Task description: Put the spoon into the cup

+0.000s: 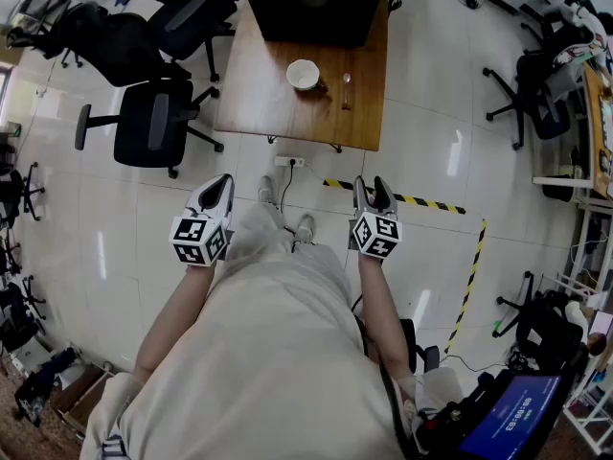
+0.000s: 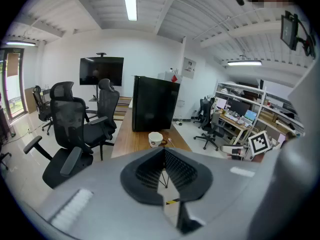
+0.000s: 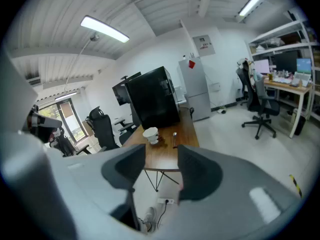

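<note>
Task status: not started. The slim metal spoon (image 1: 346, 90) lies flat on the brown wooden tabletop (image 1: 259, 94), near the white ceramic cup (image 1: 303, 74) at its 3 o'clock and not touching it. Both sit at 12 o'clock, well ahead of the person.

Left claw (image 1: 218, 190): jaws together, holding nothing. Right claw (image 1: 372, 188): jaws wide apart, empty, touching nothing.

Remaining: approach, grasp spoon, insert into cup.

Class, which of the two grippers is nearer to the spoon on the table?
Right. The right gripper hangs short of the table, almost in line with the spoon; the left gripper hangs equally short, farther off to the left.
</note>
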`<state>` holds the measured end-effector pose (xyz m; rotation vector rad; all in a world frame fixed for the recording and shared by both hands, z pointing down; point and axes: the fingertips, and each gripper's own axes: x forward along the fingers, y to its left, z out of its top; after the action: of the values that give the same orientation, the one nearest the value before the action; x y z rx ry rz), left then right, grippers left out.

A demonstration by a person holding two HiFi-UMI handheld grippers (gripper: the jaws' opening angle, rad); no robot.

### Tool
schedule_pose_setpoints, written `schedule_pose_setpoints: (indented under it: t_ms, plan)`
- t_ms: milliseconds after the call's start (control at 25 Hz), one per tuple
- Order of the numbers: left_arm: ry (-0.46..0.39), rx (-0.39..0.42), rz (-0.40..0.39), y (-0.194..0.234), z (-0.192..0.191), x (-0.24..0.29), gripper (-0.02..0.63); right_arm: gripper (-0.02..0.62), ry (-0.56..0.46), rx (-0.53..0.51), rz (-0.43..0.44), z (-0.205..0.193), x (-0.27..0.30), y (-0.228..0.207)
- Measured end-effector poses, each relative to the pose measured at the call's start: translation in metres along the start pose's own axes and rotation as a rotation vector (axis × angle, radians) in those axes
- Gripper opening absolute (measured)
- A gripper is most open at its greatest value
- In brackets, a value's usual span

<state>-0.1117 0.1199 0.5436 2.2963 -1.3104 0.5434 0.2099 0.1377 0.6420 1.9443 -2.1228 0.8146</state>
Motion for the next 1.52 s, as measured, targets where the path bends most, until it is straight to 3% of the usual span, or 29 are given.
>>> schedule_pose_setpoints:
  t_ms: [320, 1040, 1520]
  plan:
    - [0.004, -0.005, -0.030, 0.029, 0.016, 0.017, 0.000, 0.204, 0.041, -0.016, -0.018, 0.004, 0.017, 0.015]
    - [0.067, 0.086, -0.249, 0.121, 0.105, 0.141, 0.000, 0.204, 0.142, -0.003, -0.141, 0.034, 0.129, 0.048]
    - [0.108, 0.103, -0.353, 0.149, 0.109, 0.180, 0.000, 0.202, 0.222, -0.030, -0.220, 0.028, 0.163, 0.049]
